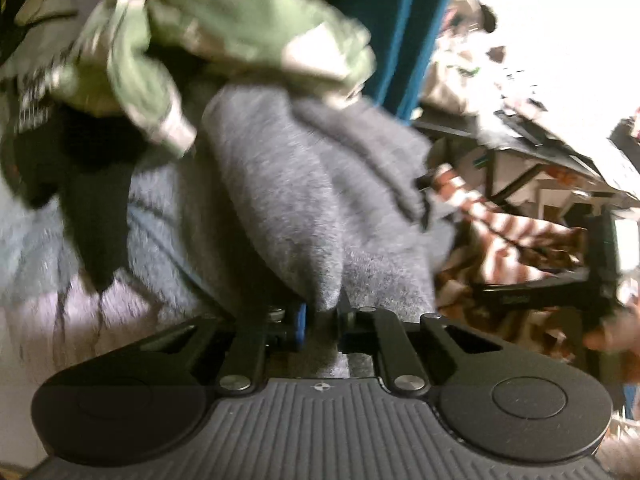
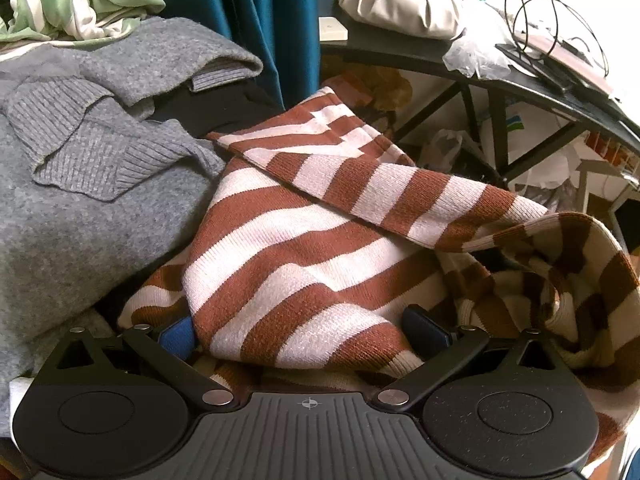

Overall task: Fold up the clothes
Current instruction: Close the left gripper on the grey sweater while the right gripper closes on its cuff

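Left gripper (image 1: 322, 320) clamped tight on a fold of the grey knit sweater (image 1: 280, 184), jaws nearly together with the wool bunched between them; whole left view blurred. Beyond that sweater, a green and white garment (image 1: 224, 28) heaped on top; just to its right, the teal curtain (image 1: 396, 28) hanging down; to the left of the sweater, something black (image 1: 84, 184), too smeared to name; lower left of it, pale lilac fabric (image 1: 80, 320).

Right gripper (image 2: 304, 332) spread wide, blue-padded fingers (image 2: 176, 336) well apart on either side of a fold of the brown and white striped sweater (image 2: 304, 248); fabric draped between the jaws, not pinched. Striped sweater crumpled just right of the grey knit sweater (image 2: 80, 208) and touching it, one sleeve laid diagonally across its own body, a ribbed opening gaping at the far right. Grey sweater's ribbed cuffs folded over on its upper part; green and white garment (image 2: 72, 0) behind it; teal curtain (image 2: 256, 20) between the grey sweater and a black table (image 2: 400, 52). On that table, behind the striped sweater, a cream bag (image 2: 400, 0), a clear plastic bag (image 2: 472, 52) and loops of black cable (image 2: 556, 24).
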Available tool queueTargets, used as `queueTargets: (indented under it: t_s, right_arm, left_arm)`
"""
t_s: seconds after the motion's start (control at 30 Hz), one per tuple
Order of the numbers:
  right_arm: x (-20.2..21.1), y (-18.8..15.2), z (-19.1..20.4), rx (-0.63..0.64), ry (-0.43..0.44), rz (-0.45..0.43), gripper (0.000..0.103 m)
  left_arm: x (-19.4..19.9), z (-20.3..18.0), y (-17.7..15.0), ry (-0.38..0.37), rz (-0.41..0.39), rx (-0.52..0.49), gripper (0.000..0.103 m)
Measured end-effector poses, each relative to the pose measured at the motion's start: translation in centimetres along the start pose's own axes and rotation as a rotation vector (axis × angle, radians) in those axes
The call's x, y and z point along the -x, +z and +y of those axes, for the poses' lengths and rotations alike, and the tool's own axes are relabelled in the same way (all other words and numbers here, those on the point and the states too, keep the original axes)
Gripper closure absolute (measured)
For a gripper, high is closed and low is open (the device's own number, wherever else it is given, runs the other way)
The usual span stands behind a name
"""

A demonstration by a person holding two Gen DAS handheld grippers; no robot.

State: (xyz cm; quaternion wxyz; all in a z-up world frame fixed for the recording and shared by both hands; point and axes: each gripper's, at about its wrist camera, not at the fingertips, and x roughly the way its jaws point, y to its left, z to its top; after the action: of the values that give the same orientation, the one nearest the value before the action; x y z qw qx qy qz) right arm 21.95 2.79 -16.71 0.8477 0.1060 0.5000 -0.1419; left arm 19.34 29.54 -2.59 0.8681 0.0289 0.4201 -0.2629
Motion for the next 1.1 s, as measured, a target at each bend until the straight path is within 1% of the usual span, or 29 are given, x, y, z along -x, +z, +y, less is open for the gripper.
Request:
queueTargets:
  t_s: [0.03, 0.1, 0.2, 0.27, 0.37, 0.43, 0.5, 0.53, 0.63, 0.77, 0.87, 0.97, 1.03, 1.07, 1.1]
  right_arm:
    - [0.1, 0.1, -0.1, -0.007, 0.005, 0.004, 0.001]
    - [0.4, 0.3, -0.3, -0.025, 0.02, 0.01, 0.001]
    - [0.8, 0.7, -0.6, -0.059, 0.048, 0.016, 0.001]
    - [1.5, 1.0, -0.9, -0.083, 0.077, 0.004, 0.001]
    - [2.4, 1.4, -1.2, -0.119, 0.122, -0.017, 0.001]
    - [3.6, 1.7, -1.2, -0.113, 0.148, -0.056, 0.001]
    - [4.7, 1.9, -0.6, -0.068, 0.168, -0.105, 0.001]
    - [5.2, 2.1, -0.2, -0.035, 0.177, -0.132, 0.001]
    - [6.0, 2.6, 1.2, 0.081, 0.198, -0.195, 0.001]
    - [4.7, 3.3, 3.7, 0.225, 0.174, -0.235, 0.001]
    - [3.2, 4.2, 4.9, 0.256, 0.173, -0.24, 0.002]
    - [1.8, 5.4, 5.6, 0.258, 0.174, -0.222, 0.009]
    - [0.7, 6.2, 5.9, 0.257, 0.186, -0.2, 0.022]
    - [0.3, 6.5, 6.0, 0.255, 0.198, -0.19, 0.027]
    - [-0.1, 6.7, 6.1, 0.252, 0.218, -0.176, 0.041]
  left_arm:
    - [0.7, -0.2, 0.0, -0.014, -0.019, -0.009, 0.091]
    - [1.6, 0.0, 0.1, -0.048, -0.043, 0.025, 0.091]
    - [1.5, 0.3, 0.0, -0.056, -0.061, 0.08, 0.093]
    - [1.3, 0.5, 0.0, -0.061, -0.069, 0.113, 0.094]
    - [1.6, 0.3, 0.0, -0.083, -0.1, 0.135, 0.094]
    - [2.6, 0.0, 0.2, -0.1, -0.141, 0.107, 0.096]
    - [3.5, -0.7, 0.4, -0.121, -0.196, 0.063, 0.096]
    - [3.9, -0.8, 0.5, -0.124, -0.209, 0.053, 0.096]
    - [4.2, -0.2, 0.7, -0.134, -0.211, 0.093, 0.097]
    - [4.7, 1.2, 0.1, -0.127, -0.229, 0.167, 0.097]
    - [4.7, 2.2, -0.3, -0.108, -0.239, 0.215, 0.097]
    - [4.5, 2.6, -0.5, -0.076, -0.228, 0.224, 0.097]
    - [4.1, 2.8, -0.6, -0.051, -0.21, 0.23, 0.096]
    - [3.8, 3.0, -0.7, -0.045, -0.201, 0.241, 0.096]
    - [3.5, 3.1, -0.9, -0.037, -0.192, 0.249, 0.096]
